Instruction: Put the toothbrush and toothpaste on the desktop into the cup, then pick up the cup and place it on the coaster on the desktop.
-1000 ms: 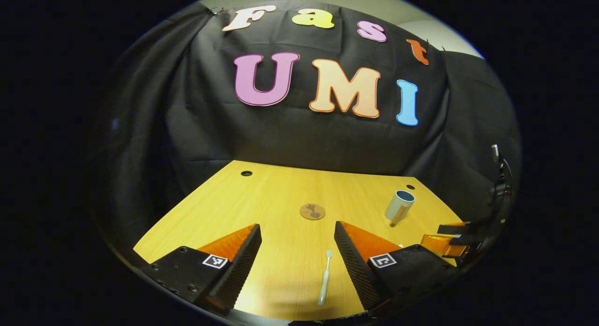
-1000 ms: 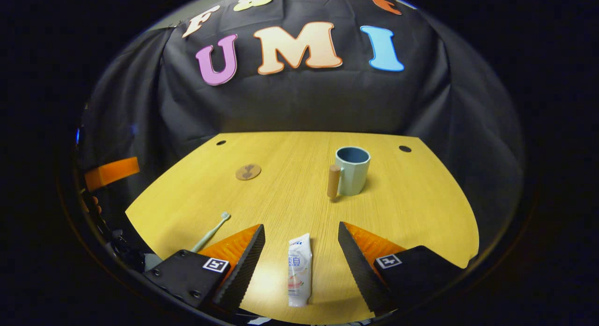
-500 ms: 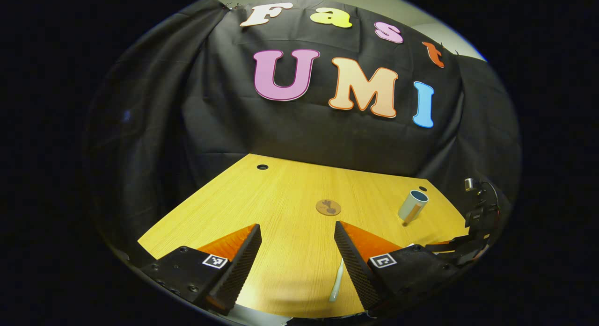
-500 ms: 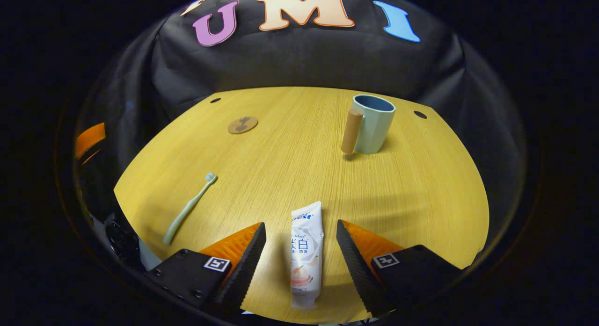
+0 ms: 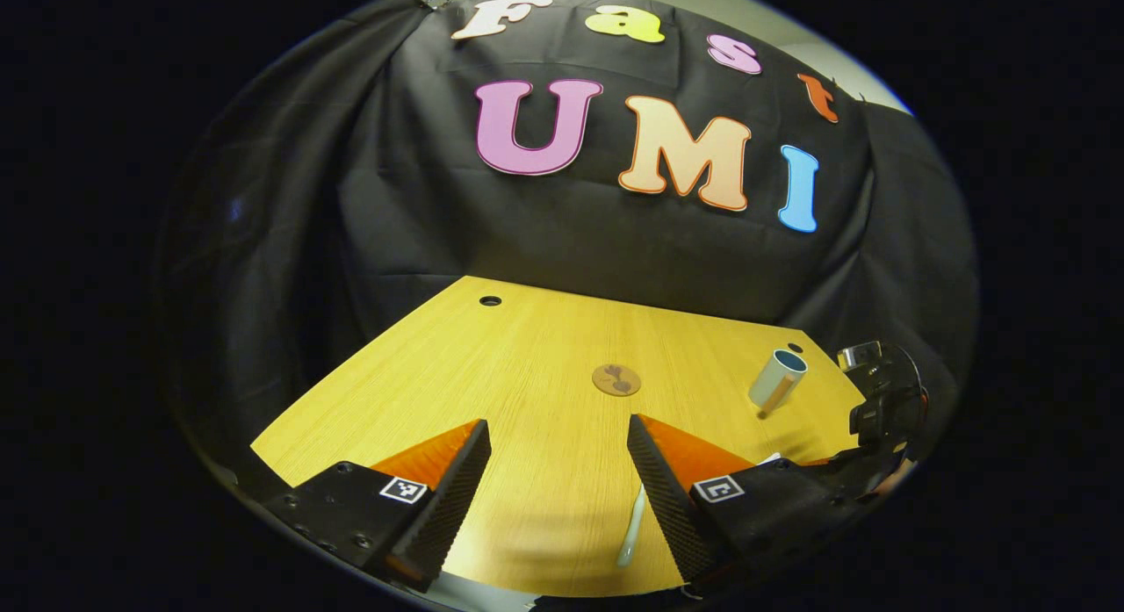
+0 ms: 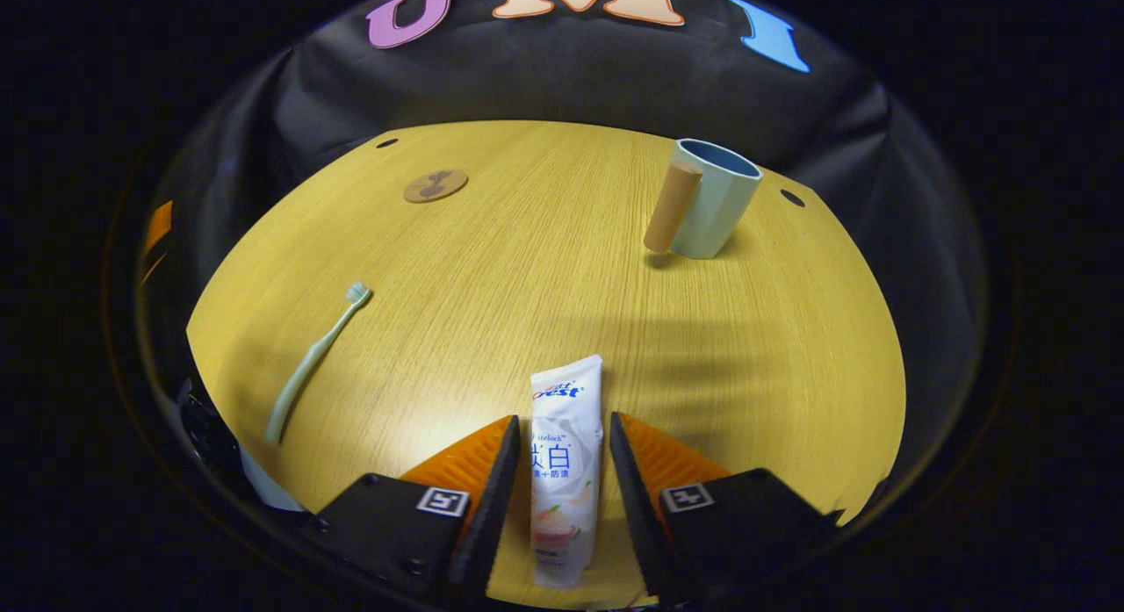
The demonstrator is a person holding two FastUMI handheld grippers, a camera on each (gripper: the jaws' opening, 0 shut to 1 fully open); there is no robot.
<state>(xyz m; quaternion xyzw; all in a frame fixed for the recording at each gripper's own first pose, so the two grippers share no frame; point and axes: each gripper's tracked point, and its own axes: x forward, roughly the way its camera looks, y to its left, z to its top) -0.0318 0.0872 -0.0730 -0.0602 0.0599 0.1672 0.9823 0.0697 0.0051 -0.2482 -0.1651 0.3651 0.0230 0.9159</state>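
Right gripper [image 6: 555, 471] angles down, fingers narrowed beside the white toothpaste tube [image 6: 564, 467], contact unclear; left gripper [image 5: 558, 480] gapes near the pale-green toothbrush [image 5: 631, 529].

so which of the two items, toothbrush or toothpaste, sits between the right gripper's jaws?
The toothpaste tube: it lies flat between the right gripper jaws, which have narrowed around it. The toothbrush lies well off to the side on the desktop.

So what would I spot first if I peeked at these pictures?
Probably the white toothpaste tube, lying flat on the yellow wooden desktop between the right gripper fingers, which have closed in beside it. Next, the pale green cup with its wooden handle standing far right, and the toothbrush lying at the left.
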